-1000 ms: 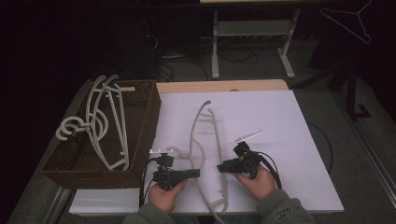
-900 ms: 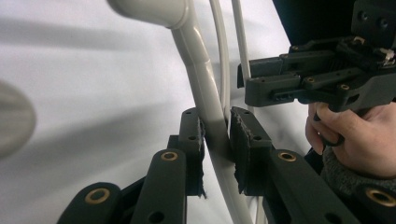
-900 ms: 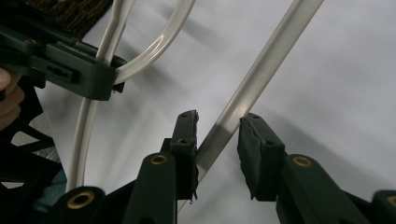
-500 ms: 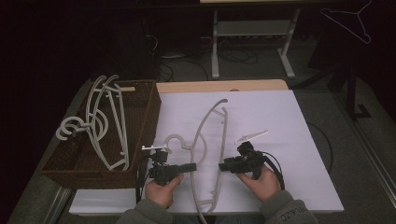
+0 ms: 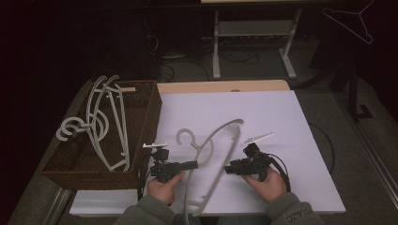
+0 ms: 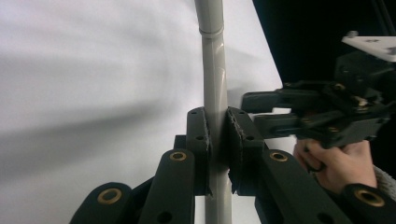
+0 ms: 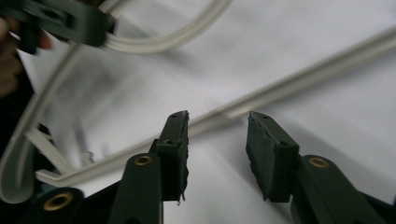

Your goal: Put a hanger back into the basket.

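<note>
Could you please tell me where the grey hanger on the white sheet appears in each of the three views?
High view: hanger lower centre.
Left gripper view: upright at centre, clamped by left gripper.
Right gripper view: bar crossing above jaws.
Shared landmark: white sheet.

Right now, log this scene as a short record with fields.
held item: grey hanger
left gripper: shut on the hanger's arm
right gripper: open, jaws just been opening, nothing between them; hanger bar beyond them
surface: white sheet on the table
basket: brown wicker, left of the sheet, several hangers inside
</note>
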Available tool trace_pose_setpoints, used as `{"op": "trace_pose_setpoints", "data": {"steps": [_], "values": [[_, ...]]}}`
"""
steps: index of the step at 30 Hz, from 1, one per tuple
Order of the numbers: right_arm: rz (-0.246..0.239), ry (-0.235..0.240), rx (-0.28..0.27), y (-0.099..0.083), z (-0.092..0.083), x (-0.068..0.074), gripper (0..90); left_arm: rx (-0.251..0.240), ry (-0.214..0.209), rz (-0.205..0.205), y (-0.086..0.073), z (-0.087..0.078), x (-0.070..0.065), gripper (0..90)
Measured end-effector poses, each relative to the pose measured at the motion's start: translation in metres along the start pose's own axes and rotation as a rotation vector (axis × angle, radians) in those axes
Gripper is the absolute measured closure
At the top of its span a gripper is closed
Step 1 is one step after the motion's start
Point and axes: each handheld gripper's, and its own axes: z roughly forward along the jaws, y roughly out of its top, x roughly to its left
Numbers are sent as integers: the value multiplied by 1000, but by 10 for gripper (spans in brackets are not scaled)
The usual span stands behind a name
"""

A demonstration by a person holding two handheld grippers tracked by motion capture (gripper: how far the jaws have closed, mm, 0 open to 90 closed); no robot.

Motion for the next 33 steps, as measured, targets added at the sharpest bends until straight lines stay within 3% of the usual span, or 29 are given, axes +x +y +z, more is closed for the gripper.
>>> {"op": "trace_pose_setpoints", "data": {"steps": [5,7,12,13,16,20,22,26,33], "values": [[5,-3,39,0,14,-1,629,22,6,11,-2,4,-1,800],[10,7,31,1,14,-3,637,35,15,19,-1,4,-1,798],[1,-4,28,1,15,-2,649,92,41,71,3,6,-4,782],[2,-5,31,1,15,-1,650,99,55,101,4,7,-6,780],[0,-10,30,2,15,-1,650,155,58,114,3,12,-7,767],[-14,-12,29,2,16,-1,650,141,55,108,3,11,-6,781],[-18,-9,29,2,15,-1,644,135,32,75,3,9,-4,787],[-18,-6,4,3,9,-1,632,83,-10,51,5,0,-1,797],[-23,0,-38,5,-2,3,612,1,-35,27,14,-22,-1,798]]}}
